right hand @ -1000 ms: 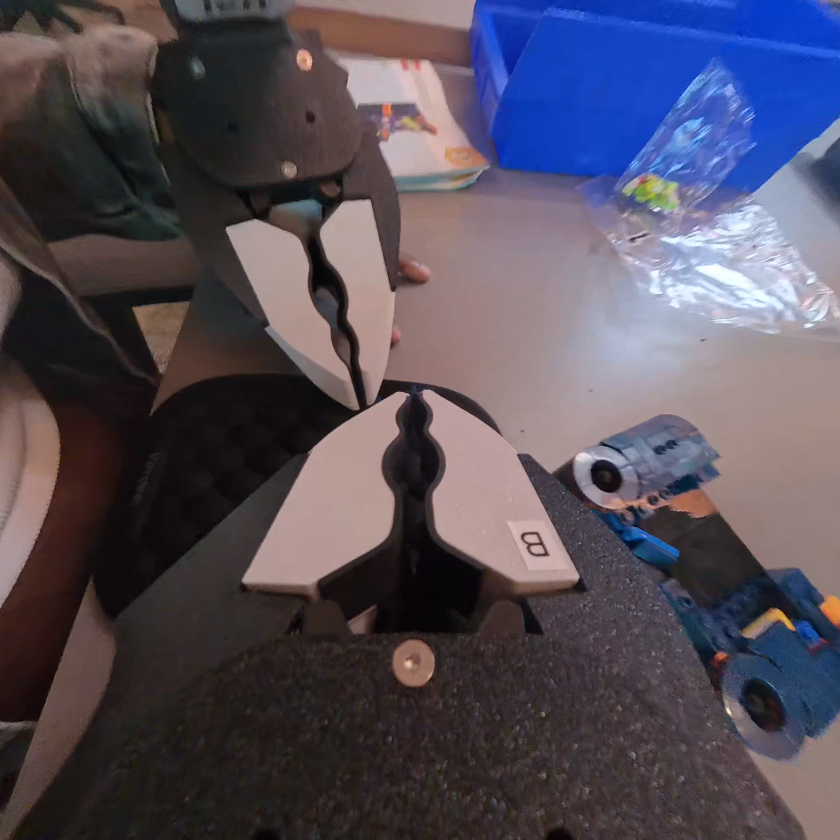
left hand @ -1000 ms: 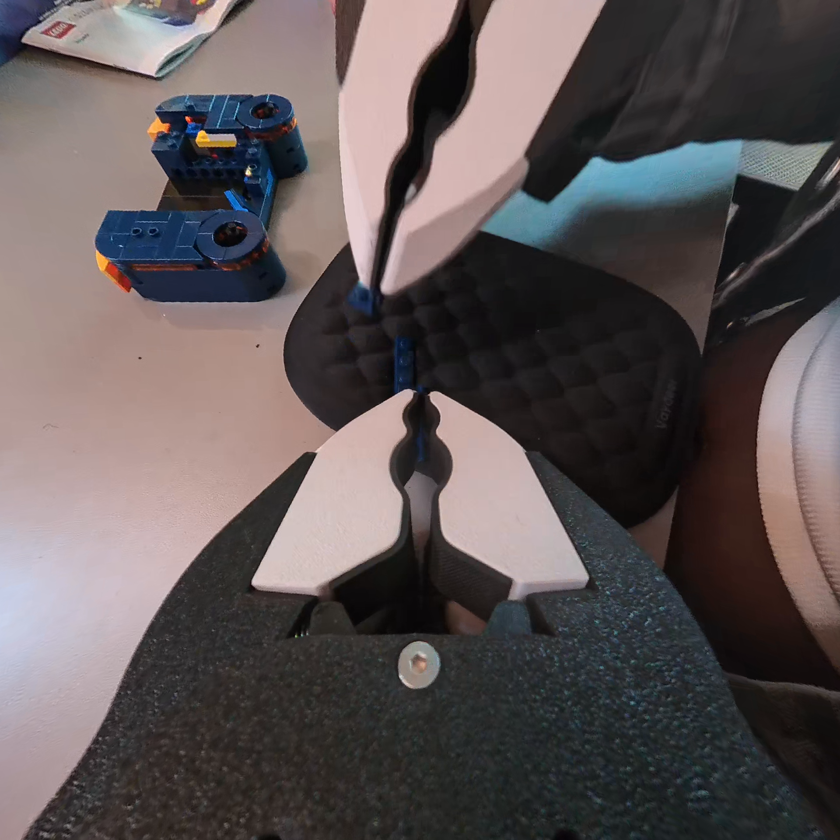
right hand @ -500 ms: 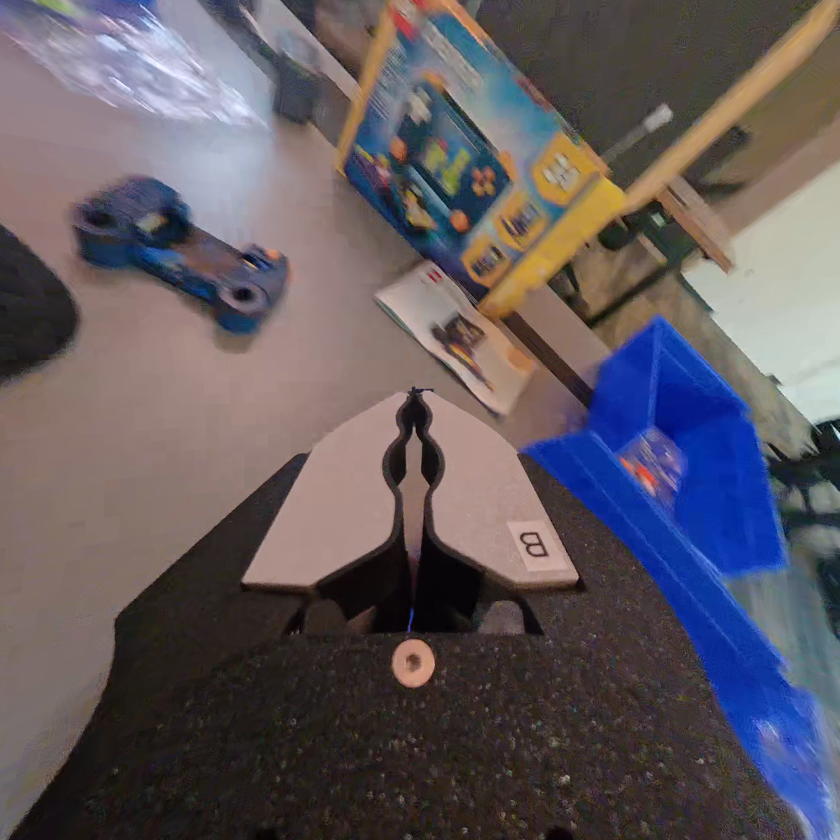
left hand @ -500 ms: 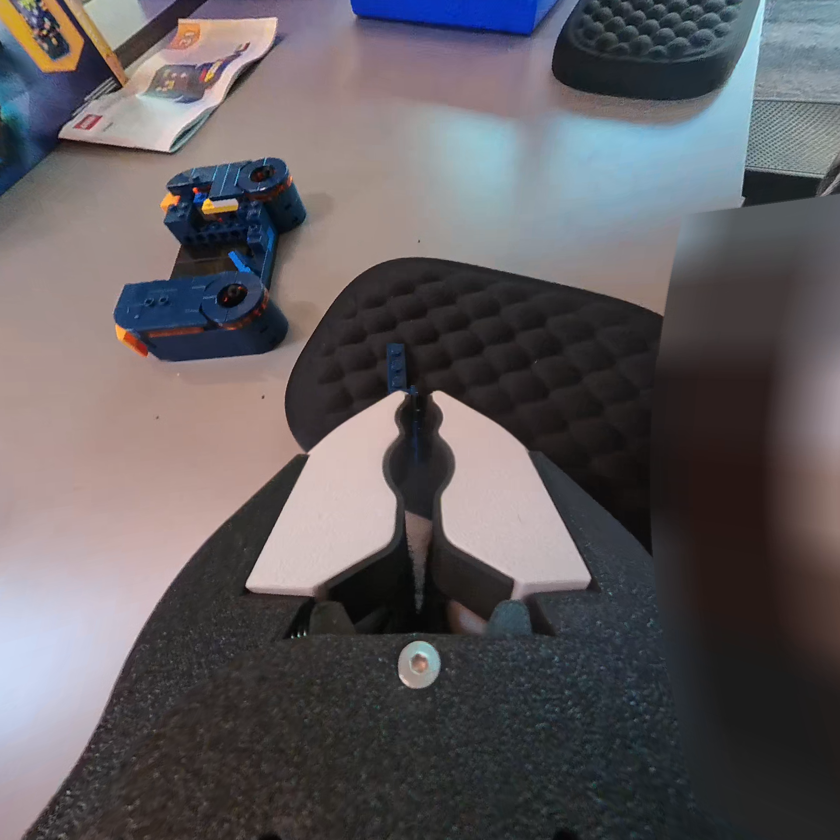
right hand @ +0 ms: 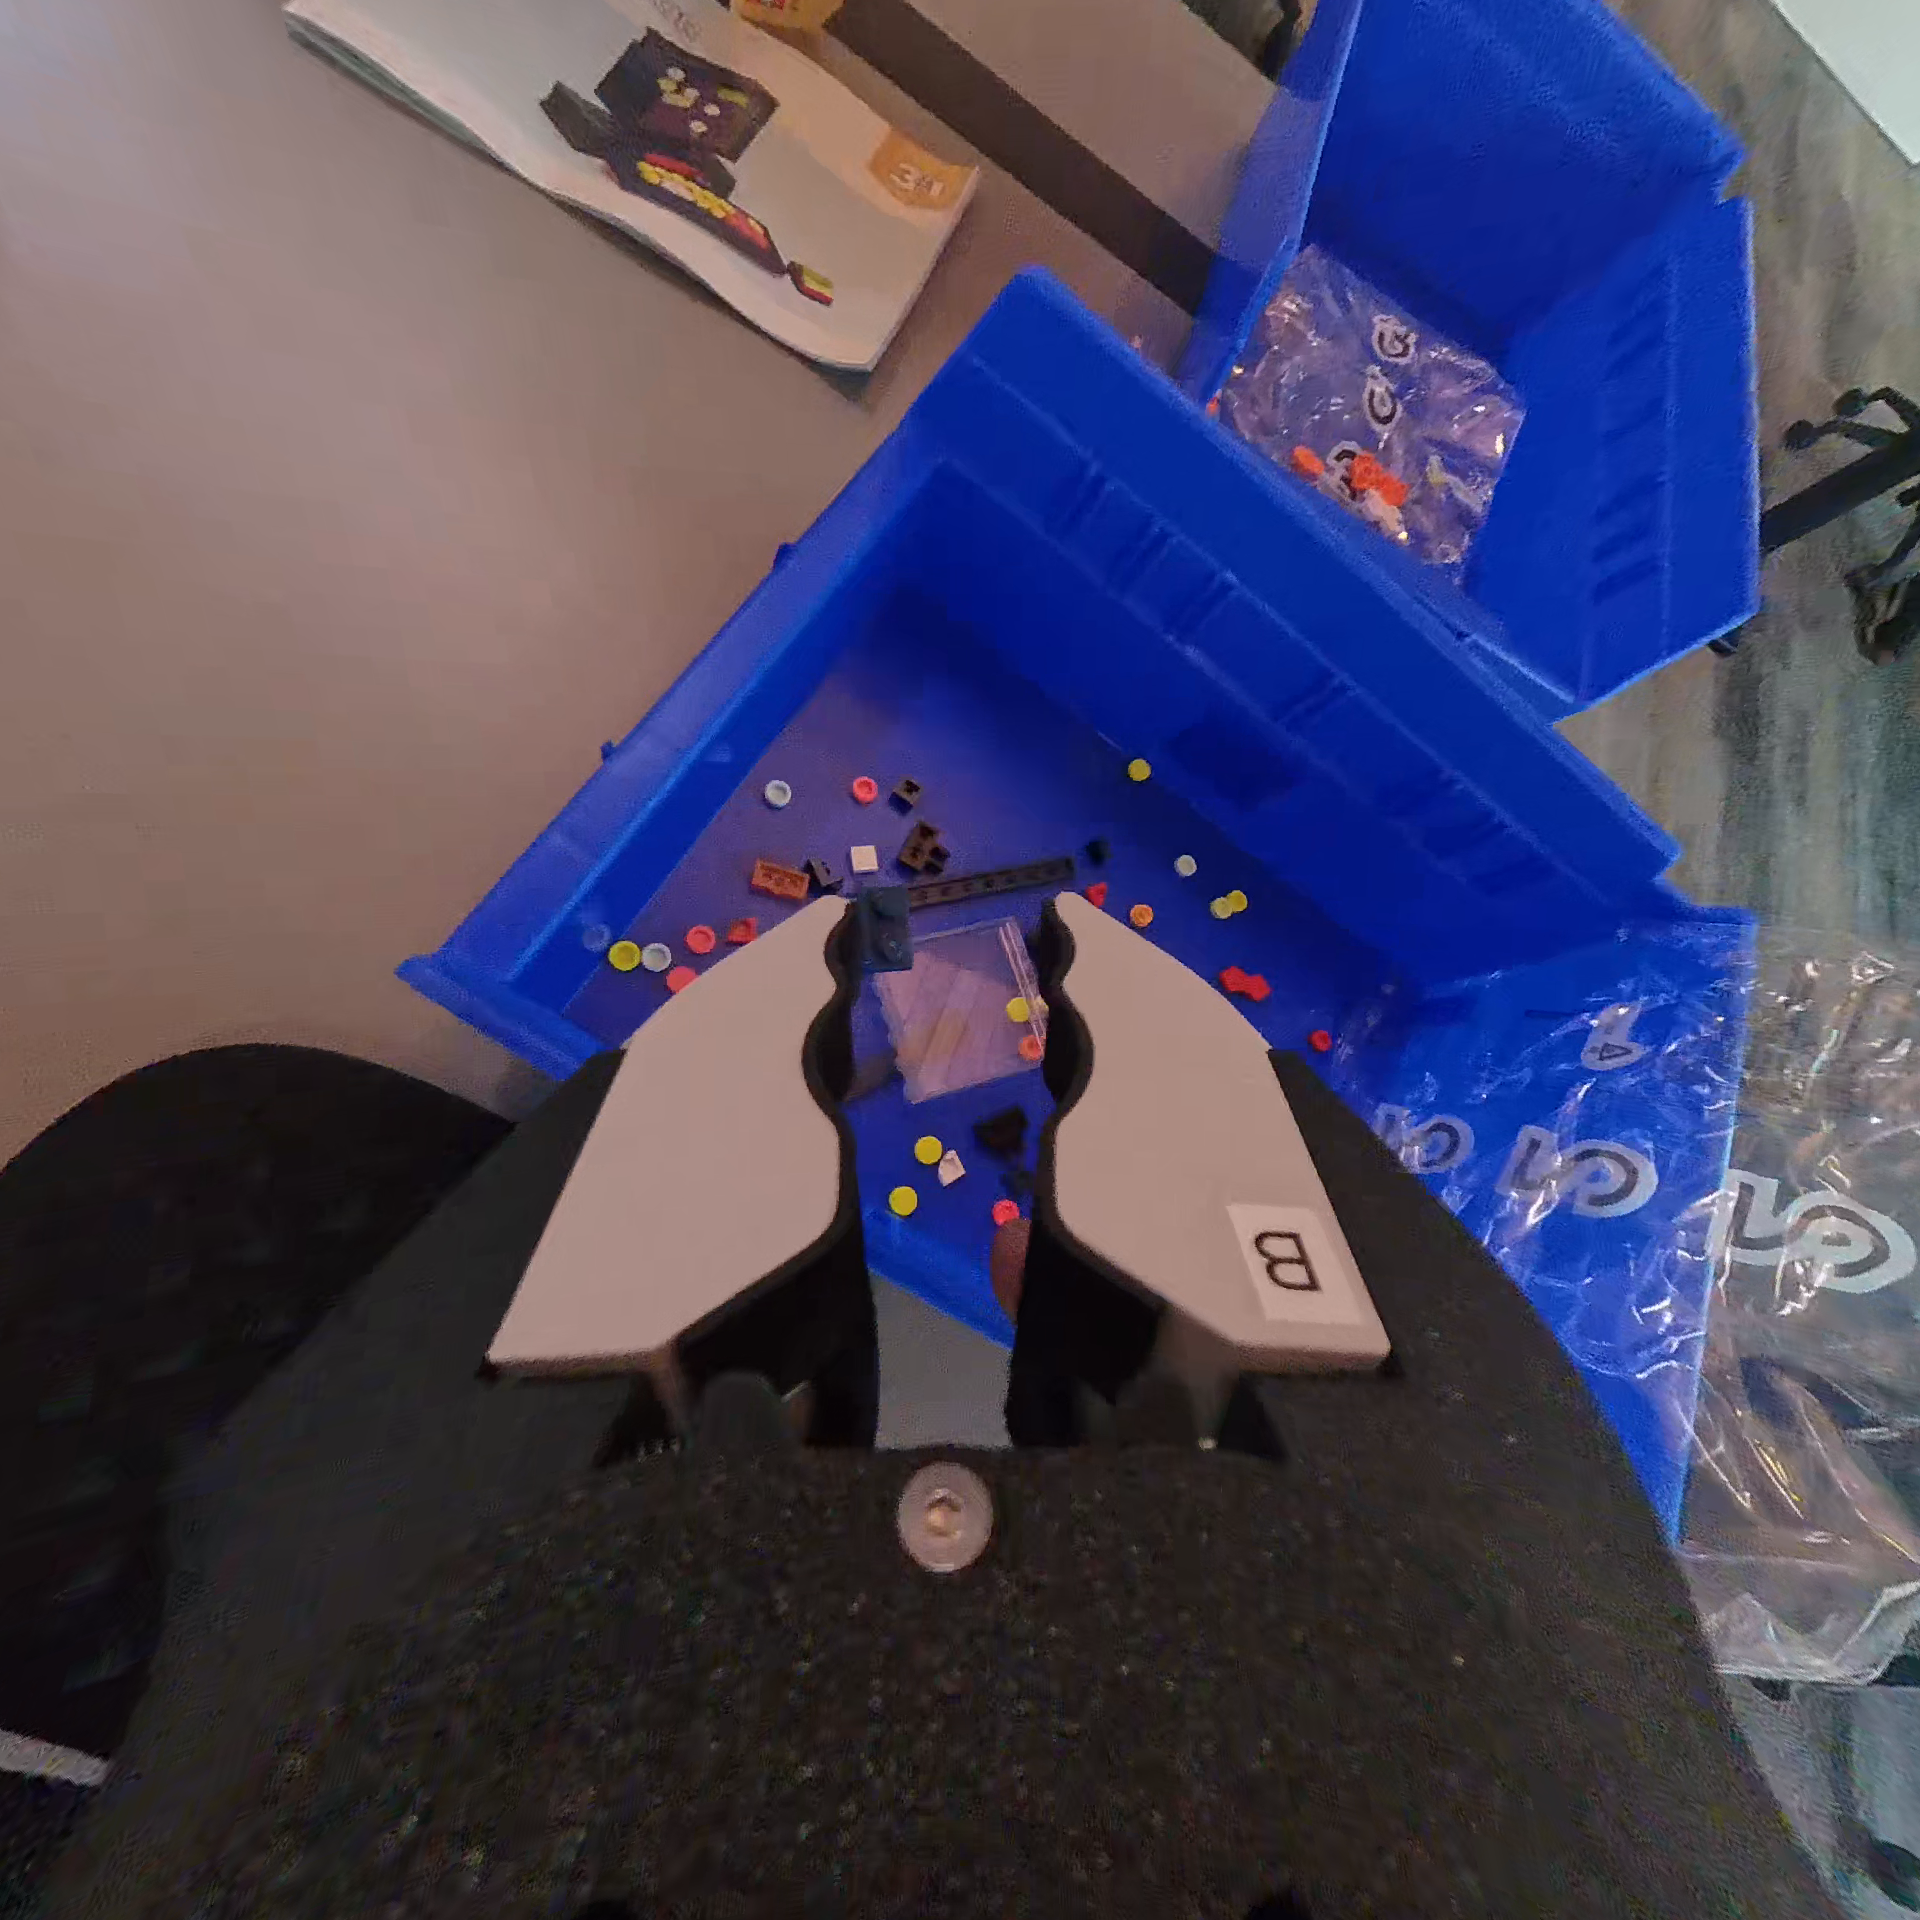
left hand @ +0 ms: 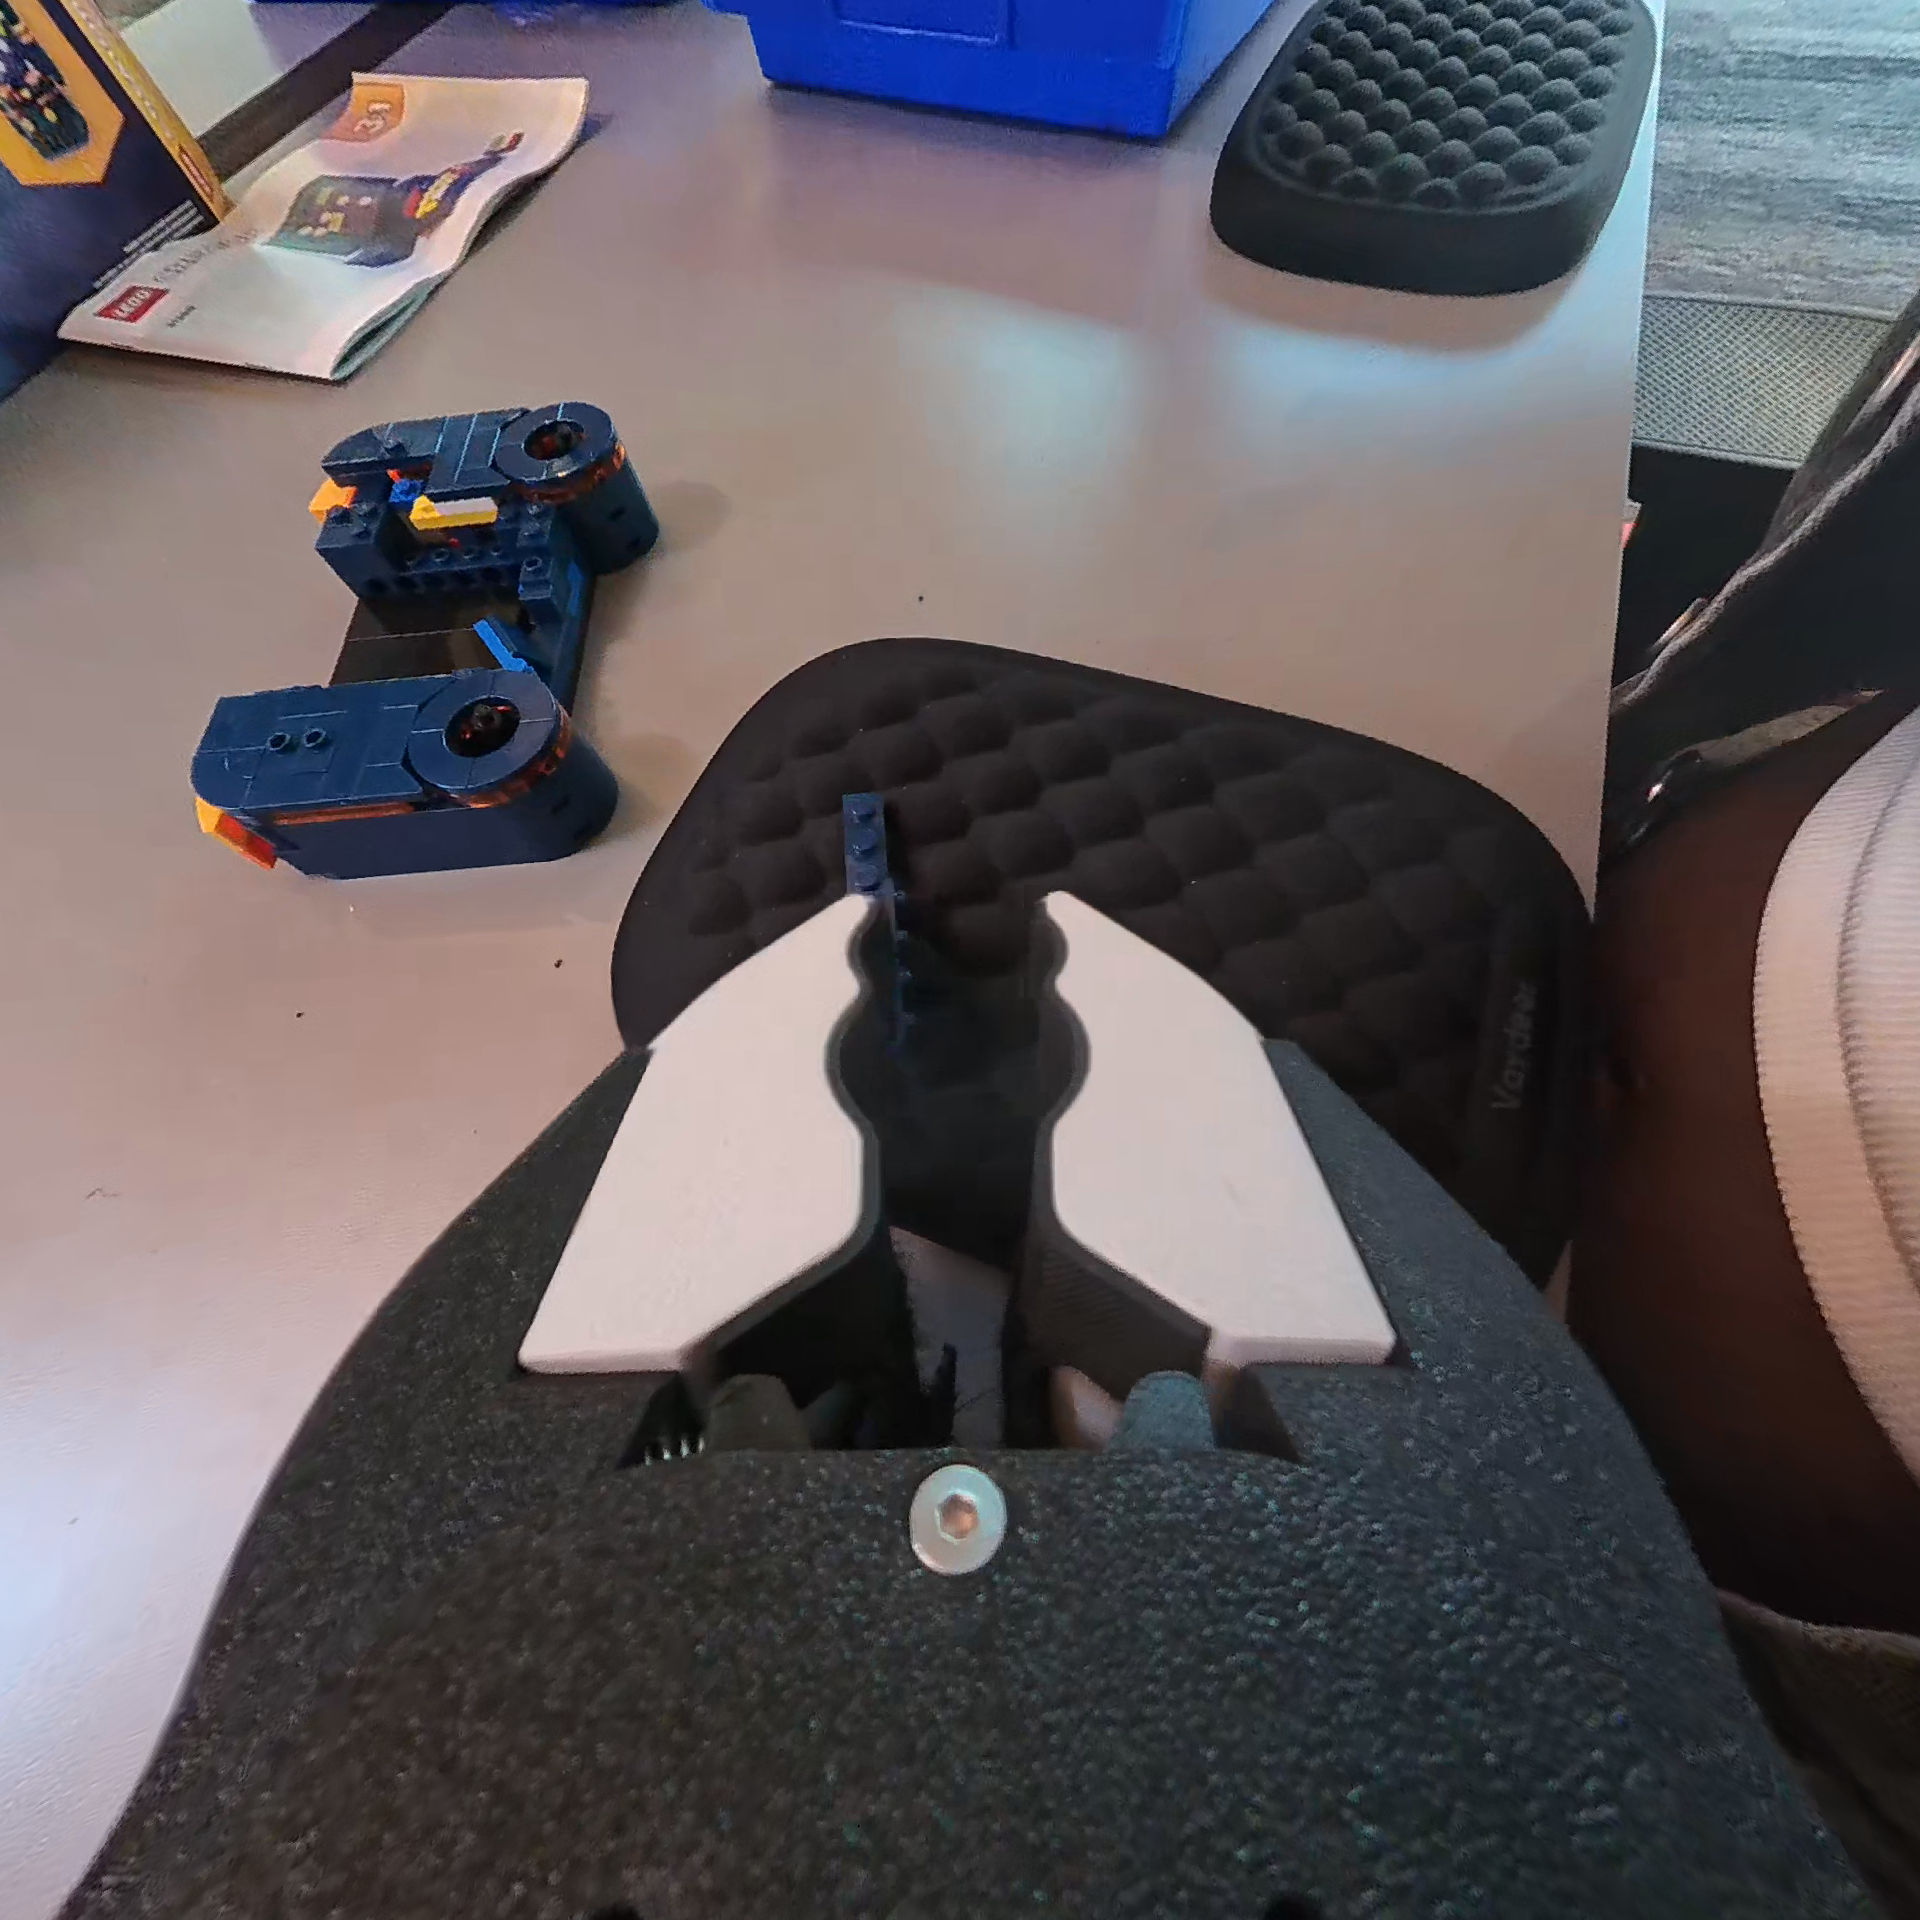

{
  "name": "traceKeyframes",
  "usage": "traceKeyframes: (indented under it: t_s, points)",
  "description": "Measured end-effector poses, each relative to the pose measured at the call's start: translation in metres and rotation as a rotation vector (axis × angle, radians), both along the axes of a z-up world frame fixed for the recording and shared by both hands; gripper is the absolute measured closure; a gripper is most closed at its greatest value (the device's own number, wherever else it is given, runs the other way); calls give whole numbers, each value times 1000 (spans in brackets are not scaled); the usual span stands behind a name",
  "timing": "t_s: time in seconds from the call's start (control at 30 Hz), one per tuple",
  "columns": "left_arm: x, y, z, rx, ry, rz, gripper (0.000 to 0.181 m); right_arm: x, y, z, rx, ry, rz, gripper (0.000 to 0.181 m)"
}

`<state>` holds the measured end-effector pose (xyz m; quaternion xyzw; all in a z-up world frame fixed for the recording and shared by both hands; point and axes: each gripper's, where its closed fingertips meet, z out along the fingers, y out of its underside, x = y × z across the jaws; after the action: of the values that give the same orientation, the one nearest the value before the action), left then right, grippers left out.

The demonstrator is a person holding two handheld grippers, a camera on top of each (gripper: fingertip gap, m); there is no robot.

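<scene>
Both grippers' fingers are standing spread. Left gripper [left hand: 956, 914] is hovering over a black quilted pad [left hand: 1195, 831], a dark blue strip [left hand: 871, 852] leaning against its left finger. Right gripper [right hand: 945, 914] is hanging above a blue bin [right hand: 727, 748], a small blue piece [right hand: 883, 935] sticking to its left fingertip.

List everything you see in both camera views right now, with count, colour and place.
brick model: one, dark blue with orange, on table left of near pad
thin stud plate: one, dark blue, against left tool's left finger, over near pad
padded rests: two, black, near and far
instruction booklet: one, white, far left
bins: two, blue, one with loose small pieces, one with a bag
small blue piece: one, at right tool's left fingertip
plastic bag: one, clear, right
left tool: open
right tool: open
</scene>
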<state>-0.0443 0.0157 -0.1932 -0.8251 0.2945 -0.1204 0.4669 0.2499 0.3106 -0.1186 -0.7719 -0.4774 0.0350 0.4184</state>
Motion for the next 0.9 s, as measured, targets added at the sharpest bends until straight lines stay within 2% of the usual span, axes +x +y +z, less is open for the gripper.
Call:
traceKeyframes:
  t_s: [0.1,0.17,0.27,0.33,0.53,0.6,0.63,0.7,0.83,0.9]
  points:
    - [-2,0,1,4,-10,12,153,-8,-1,9,52,48,27,139]
    - [-4,0,2,14,1,25,145,-5,3,6,62,-2,25,127]
    - [-3,-1,6,46,12,19,145,-6,9,12,79,44,14,126]
    - [-2,-1,10,64,-14,21,145,-7,10,13,57,78,8,117]
    - [-8,-2,15,91,-38,53,142,3,13,15,97,11,-25,107]
    - [-11,-3,14,90,-22,61,141,2,13,21,88,80,-47,93]
    - [-12,-4,14,93,-17,65,140,2,11,21,47,125,-56,92]
    - [-14,-5,15,102,-15,75,140,11,3,11,-71,114,-87,88]
    - [-18,-7,14,109,-10,89,140,31,1,11,-74,79,-143,81]
    - [-19,-7,13,106,-6,91,138,46,1,9,-64,8,-182,77]
